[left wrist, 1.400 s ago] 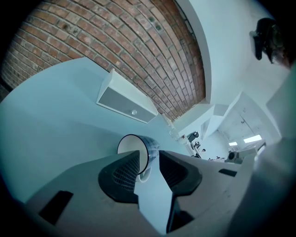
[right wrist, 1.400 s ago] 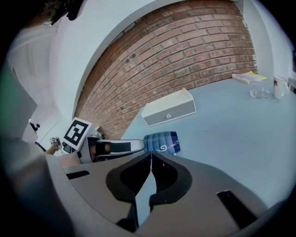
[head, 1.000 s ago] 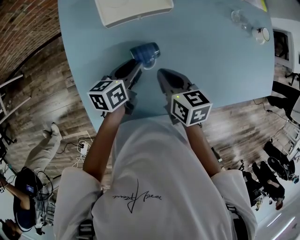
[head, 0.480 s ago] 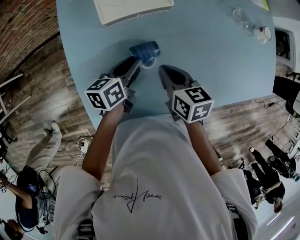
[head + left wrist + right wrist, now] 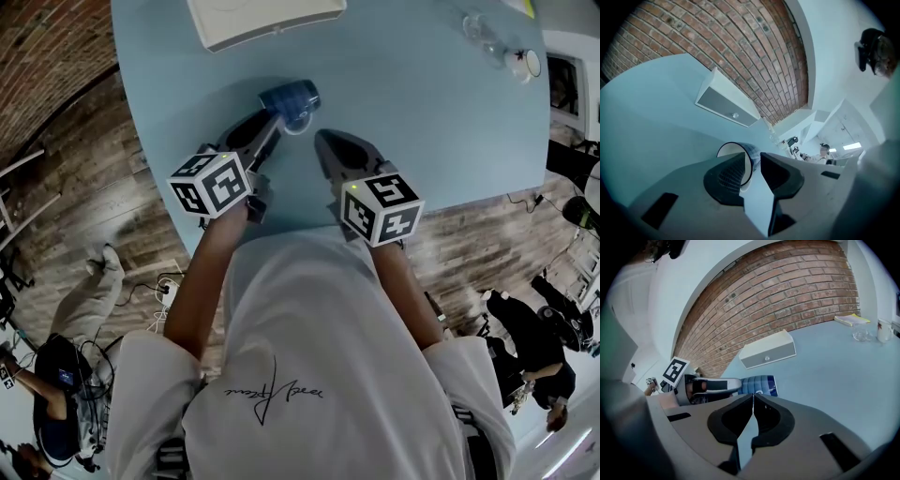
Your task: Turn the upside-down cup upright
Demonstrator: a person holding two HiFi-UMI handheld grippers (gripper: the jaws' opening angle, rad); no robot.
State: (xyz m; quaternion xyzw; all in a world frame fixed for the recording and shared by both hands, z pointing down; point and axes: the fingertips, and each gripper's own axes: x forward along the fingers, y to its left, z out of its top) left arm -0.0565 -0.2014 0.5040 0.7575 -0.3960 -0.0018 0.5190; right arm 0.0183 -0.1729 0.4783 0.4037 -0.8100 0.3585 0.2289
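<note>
A blue ribbed cup [image 5: 290, 97] with a white inside lies tilted on its side above the light blue table [image 5: 422, 122]. My left gripper [image 5: 277, 120] is shut on its rim. In the left gripper view one jaw sits inside the cup [image 5: 751, 151] and the other outside, with the left gripper [image 5: 753, 160] pinching the wall. The cup's mouth faces left in that view. My right gripper [image 5: 322, 144] hovers just right of the cup, shut with nothing in it. In the right gripper view the right gripper [image 5: 753, 398] has its tips touching, and the cup [image 5: 759, 384] lies just beyond them.
A white box [image 5: 267, 19] stands at the table's far side, also in the left gripper view [image 5: 726, 101]. A clear glass [image 5: 476, 32] and a small white mug [image 5: 525, 65] sit at the far right. The table's near edge [image 5: 281, 225] runs under my grippers.
The left gripper's marker cube has drifted slightly left and the cup has edged a little away from me. The right gripper has barely moved.
</note>
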